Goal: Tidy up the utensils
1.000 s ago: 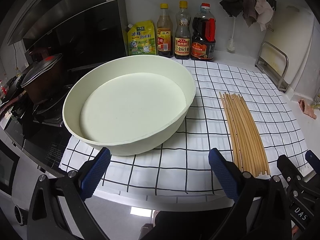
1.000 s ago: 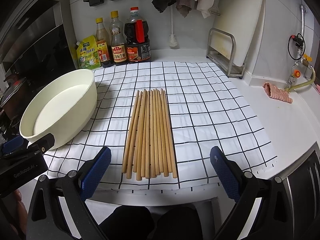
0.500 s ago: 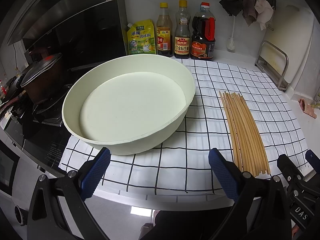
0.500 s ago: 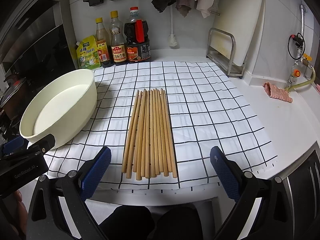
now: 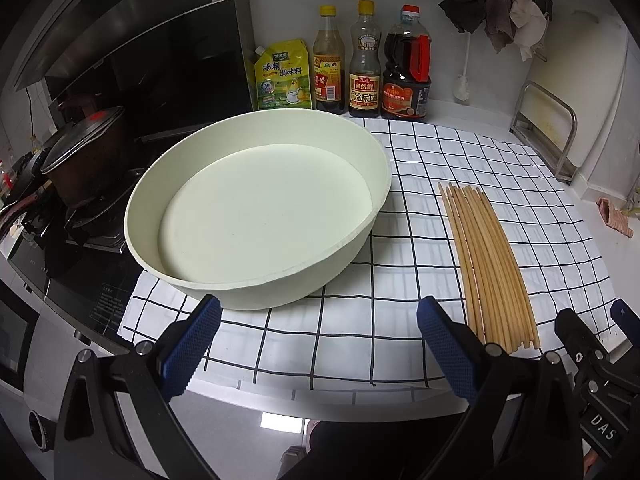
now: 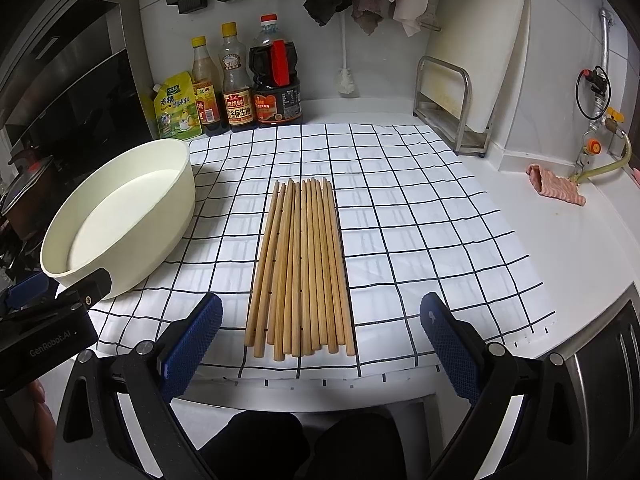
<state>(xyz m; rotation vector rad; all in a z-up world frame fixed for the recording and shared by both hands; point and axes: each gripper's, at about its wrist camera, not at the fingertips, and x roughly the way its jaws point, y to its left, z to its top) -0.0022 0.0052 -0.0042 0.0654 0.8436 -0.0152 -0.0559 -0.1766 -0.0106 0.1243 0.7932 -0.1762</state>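
Several wooden chopsticks point(image 6: 304, 268) lie side by side on a white checked cloth point(image 6: 420, 232), pointing away from me. In the left wrist view the same chopsticks point(image 5: 488, 268) lie to the right of a large cream basin point(image 5: 256, 208) that holds nothing. The basin point(image 6: 116, 216) sits at the cloth's left end. My left gripper point(image 5: 318, 344) hovers open just in front of the basin, at the counter's front edge. My right gripper point(image 6: 320, 344) stands open over the near ends of the chopsticks, touching none.
Sauce bottles point(image 6: 236, 88) and a yellow seasoning pouch point(image 6: 176, 108) line the back wall. A metal rack point(image 6: 444, 108) with a cutting board stands at the back right. A stove with a lidded pot point(image 5: 80, 152) lies left of the basin. A pink rag point(image 6: 556, 184) lies by the tap.
Both grippers have crept slightly forward toward the counter; their jaws stay as wide as before. The chopsticks and basin have not moved.
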